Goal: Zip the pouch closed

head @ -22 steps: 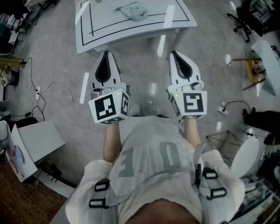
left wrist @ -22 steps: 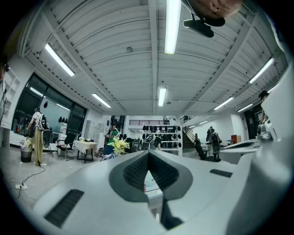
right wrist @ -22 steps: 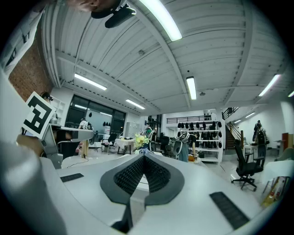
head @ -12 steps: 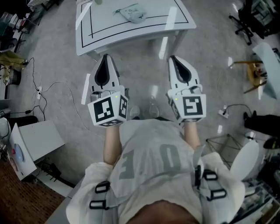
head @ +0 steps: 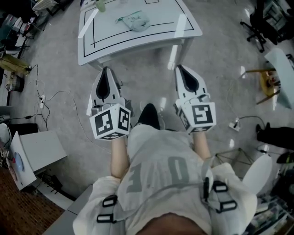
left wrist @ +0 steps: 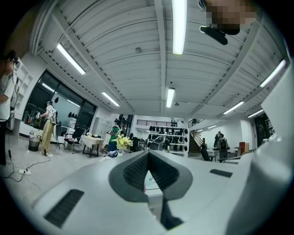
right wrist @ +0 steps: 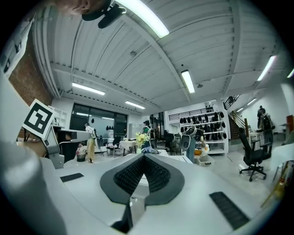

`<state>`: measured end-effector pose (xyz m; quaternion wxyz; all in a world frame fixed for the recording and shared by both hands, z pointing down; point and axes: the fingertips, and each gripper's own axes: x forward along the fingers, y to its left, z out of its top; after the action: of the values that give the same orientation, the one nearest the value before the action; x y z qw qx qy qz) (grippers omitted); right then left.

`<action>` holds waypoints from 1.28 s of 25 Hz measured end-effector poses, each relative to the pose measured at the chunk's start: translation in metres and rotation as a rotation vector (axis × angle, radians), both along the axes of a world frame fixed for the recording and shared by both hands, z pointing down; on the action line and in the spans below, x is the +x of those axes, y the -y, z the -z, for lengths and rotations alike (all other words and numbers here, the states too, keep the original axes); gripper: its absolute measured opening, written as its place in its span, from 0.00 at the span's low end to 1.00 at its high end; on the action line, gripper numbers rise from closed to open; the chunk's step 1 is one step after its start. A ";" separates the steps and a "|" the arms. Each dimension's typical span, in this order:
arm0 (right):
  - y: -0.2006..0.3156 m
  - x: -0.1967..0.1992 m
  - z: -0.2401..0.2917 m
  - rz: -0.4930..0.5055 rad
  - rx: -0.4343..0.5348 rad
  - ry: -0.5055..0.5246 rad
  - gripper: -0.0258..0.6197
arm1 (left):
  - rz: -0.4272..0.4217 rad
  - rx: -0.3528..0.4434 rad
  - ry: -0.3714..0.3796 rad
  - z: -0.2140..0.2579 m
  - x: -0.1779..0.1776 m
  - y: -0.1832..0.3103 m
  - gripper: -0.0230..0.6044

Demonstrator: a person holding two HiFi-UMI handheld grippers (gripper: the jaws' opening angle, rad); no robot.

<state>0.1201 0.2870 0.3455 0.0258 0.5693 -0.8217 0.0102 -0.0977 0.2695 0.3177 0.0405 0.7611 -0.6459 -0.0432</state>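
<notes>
head view showed the pouch (head: 135, 22) lying on the desk (head: 138, 41) toward its far edge, a green object (head: 100, 5) by the far left corner. left gripper (head: 106, 69) and right gripper (head: 180, 68), jaws closed on nothing, hung short of the near edge, a black shoe (head: 149, 115) between them.

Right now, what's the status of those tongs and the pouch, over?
Left tongs shut, empty. Right tongs shut, empty. Both short of the table. Pouch lies on it, untouched. Nothing seen in the way.
</notes>
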 end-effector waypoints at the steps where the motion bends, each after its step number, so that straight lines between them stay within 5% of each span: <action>1: 0.003 0.000 0.002 0.006 0.005 0.000 0.05 | 0.000 0.005 -0.003 0.002 0.001 0.004 0.04; 18: 0.114 0.000 -0.014 -0.002 -0.021 -0.057 0.05 | 0.007 -0.042 -0.085 -0.022 -0.013 0.126 0.04; 32: 0.289 -0.038 0.001 -0.021 -0.049 -0.078 0.05 | 0.012 -0.076 -0.120 -0.020 -0.062 0.301 0.04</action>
<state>0.0824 -0.0015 0.3444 0.0717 0.5769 -0.8136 0.0086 -0.1597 -0.0315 0.3375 0.1076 0.7513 -0.6479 -0.0645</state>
